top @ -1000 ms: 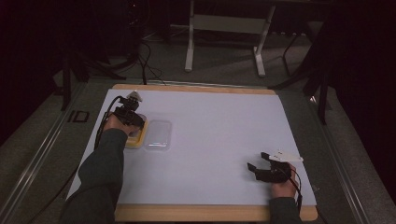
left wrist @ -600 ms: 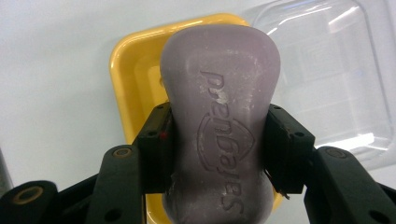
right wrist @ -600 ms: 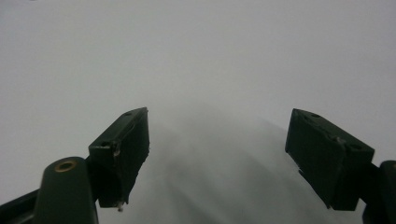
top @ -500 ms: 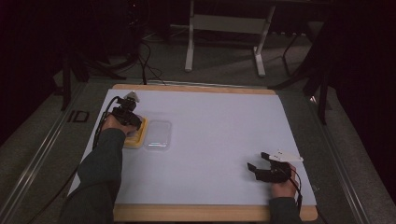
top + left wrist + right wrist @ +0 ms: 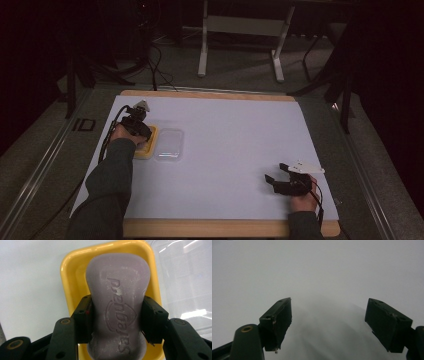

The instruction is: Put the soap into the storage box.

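Note:
A mauve bar of soap (image 5: 117,302) with raised lettering lies in a yellow soap dish (image 5: 67,275). My left gripper (image 5: 117,320) is shut on the bar, one pad pressed on each of its long sides. In the high view that gripper (image 5: 141,131) is at the table's left, over the dish (image 5: 148,148). A clear plastic lid (image 5: 169,144) lies flat just right of the dish. My right gripper (image 5: 276,178) rests near the front right of the table, its jaws spread wide over bare white surface (image 5: 328,322) with nothing between them.
The white sheet covers a wooden board (image 5: 225,228) whose edge shows at front and back. A cable (image 5: 107,137) trails from the left gripper off the table's left side. Metal table legs (image 5: 202,45) stand on the dark floor beyond.

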Demonstrator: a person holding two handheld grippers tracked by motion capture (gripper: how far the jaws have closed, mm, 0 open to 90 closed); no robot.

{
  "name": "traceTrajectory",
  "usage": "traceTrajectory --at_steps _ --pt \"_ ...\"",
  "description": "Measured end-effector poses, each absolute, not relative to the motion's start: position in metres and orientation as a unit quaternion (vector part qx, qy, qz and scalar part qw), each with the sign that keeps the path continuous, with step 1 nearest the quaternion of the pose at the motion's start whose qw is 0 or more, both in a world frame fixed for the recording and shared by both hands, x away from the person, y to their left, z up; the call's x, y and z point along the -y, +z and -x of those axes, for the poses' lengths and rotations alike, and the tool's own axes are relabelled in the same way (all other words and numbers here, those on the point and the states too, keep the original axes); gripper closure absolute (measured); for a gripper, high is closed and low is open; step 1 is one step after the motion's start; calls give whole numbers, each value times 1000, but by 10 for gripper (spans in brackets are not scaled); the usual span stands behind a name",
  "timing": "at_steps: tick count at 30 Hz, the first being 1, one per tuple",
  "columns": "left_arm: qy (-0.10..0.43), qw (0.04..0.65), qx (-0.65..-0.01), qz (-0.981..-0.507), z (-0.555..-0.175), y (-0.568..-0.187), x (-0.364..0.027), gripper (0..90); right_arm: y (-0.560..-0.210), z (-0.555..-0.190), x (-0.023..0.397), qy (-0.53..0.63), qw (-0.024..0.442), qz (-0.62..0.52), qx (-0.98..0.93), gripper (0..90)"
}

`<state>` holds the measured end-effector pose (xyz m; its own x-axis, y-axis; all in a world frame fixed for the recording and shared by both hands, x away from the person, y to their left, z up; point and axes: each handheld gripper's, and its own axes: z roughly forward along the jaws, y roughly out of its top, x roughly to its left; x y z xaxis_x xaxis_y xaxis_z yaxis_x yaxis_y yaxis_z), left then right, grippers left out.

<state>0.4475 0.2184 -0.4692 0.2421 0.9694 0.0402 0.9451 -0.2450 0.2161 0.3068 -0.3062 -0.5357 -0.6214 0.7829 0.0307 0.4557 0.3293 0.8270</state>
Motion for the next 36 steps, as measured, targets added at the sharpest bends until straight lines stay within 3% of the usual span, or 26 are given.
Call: traceTrajectory --at_steps 26,36 --pt "74 65 -617 -781 -447 -489 -221 494 -536 -307 306 427 192 -390 -793 213" --pt "82 85 -608 -785 -444 -481 -226 404 -536 -307 306 426 191 -390 -794 213"
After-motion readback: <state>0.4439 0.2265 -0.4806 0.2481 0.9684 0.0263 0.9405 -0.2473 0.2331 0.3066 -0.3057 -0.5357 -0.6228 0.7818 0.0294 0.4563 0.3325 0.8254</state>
